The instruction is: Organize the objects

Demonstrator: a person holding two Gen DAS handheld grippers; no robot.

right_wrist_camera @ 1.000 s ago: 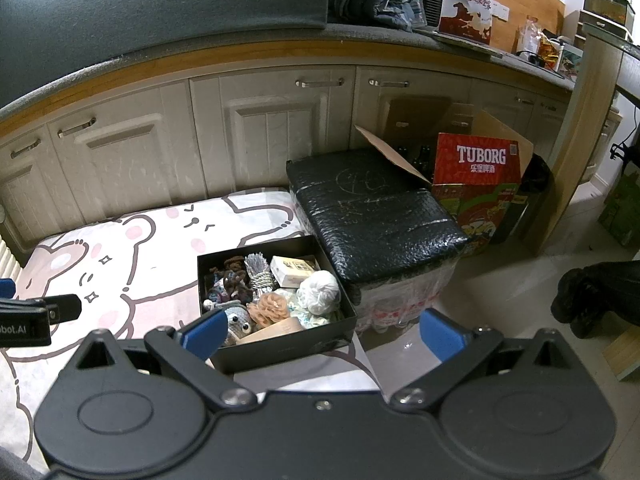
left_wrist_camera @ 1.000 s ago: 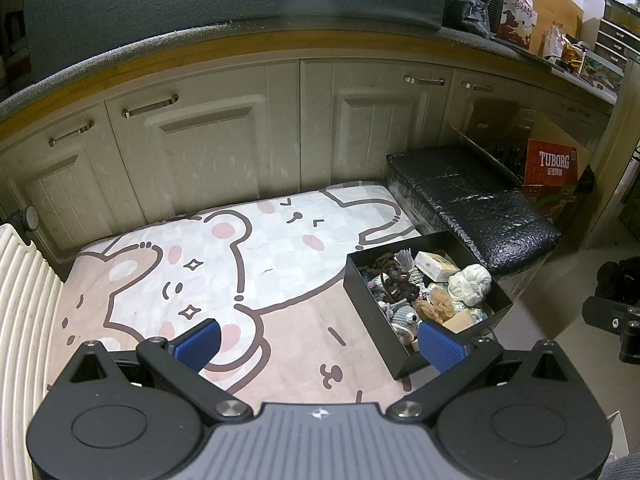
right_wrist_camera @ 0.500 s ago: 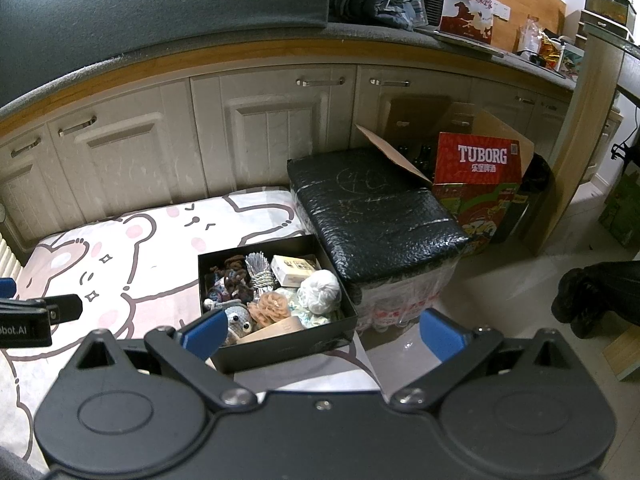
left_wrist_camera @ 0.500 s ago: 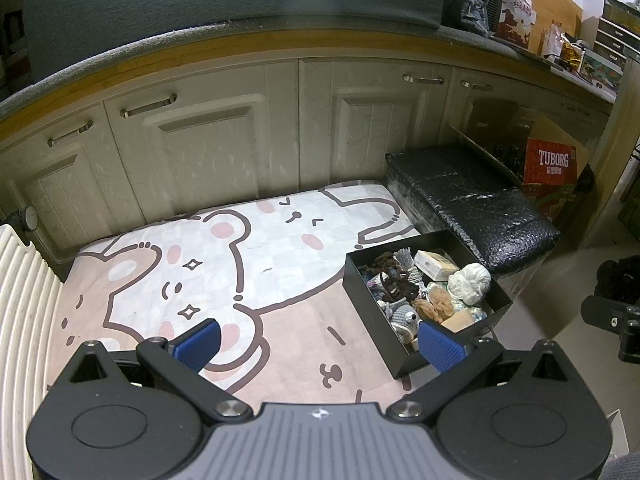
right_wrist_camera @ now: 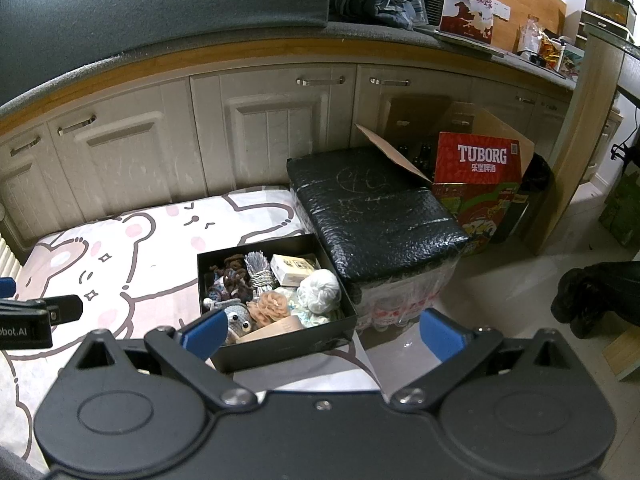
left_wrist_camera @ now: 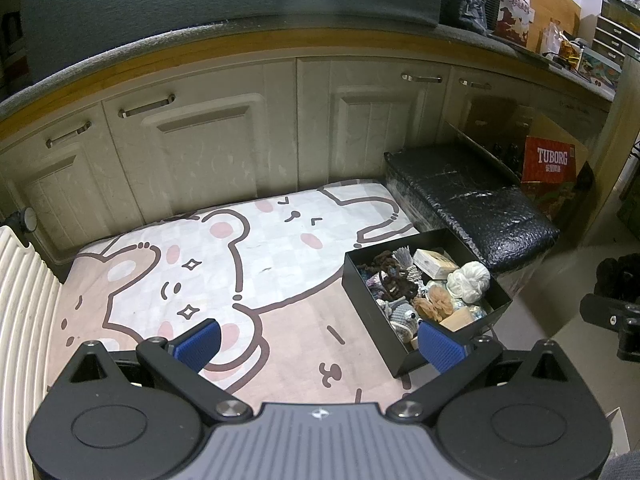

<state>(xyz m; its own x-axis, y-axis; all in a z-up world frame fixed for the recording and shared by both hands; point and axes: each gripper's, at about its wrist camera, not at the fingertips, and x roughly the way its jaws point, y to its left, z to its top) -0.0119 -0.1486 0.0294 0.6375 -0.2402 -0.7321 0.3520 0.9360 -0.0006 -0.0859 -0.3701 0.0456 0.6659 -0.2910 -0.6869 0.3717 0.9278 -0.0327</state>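
Observation:
A black open box sits on the right end of a cartoon bear mat. It holds several small things: a white yarn ball, a tan fluffy flower, a grey crochet toy, a brown yarn doll, a small cream carton. My left gripper hovers open above the mat, left of the box. My right gripper hangs open over the box's near edge. Neither holds anything.
Cream cabinet doors run along the back under a counter. A black wrapped block stands right of the box, with a red Tuborg carton behind it. A white ribbed radiator is at far left. Bare tile floor lies to the right.

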